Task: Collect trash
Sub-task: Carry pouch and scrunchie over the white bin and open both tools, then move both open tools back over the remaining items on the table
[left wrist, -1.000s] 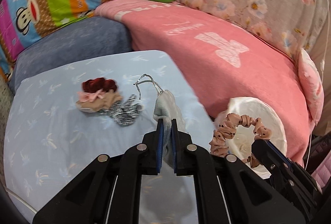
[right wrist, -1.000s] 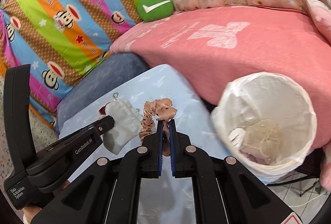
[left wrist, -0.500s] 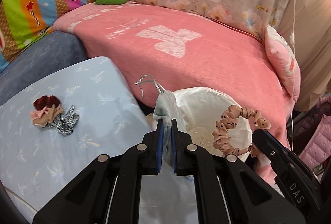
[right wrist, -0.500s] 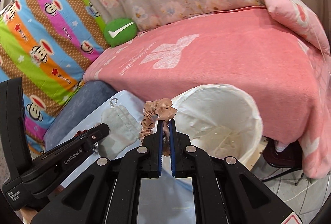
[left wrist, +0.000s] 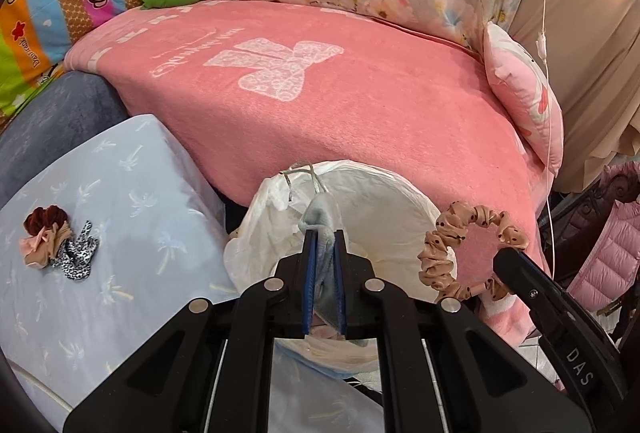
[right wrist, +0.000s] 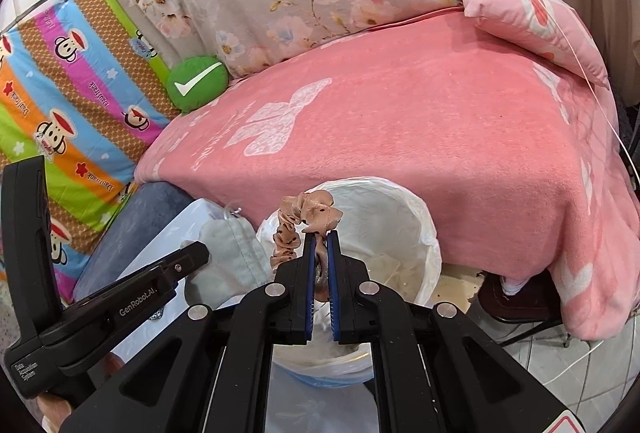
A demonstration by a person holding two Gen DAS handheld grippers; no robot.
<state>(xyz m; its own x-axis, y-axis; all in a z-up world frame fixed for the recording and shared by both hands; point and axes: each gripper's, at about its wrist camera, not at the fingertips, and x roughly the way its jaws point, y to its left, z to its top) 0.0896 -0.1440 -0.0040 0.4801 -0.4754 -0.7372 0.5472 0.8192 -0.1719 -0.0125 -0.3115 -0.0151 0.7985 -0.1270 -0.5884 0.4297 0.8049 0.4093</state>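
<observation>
While both grippers hover above the white-lined trash bin (left wrist: 404,193), left gripper (left wrist: 323,233) jaws clamp a grey pouch (left wrist: 320,217); right gripper (right wrist: 319,237) jaws clamp a spotted peach scrunchie (right wrist: 308,213).

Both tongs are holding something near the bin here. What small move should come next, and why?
Probably open both tongs. The left tongs pinch the grey pouch over the white-lined bin, and the right tongs hold the pink scrunchie above its opening, so both should drop inside.
</observation>
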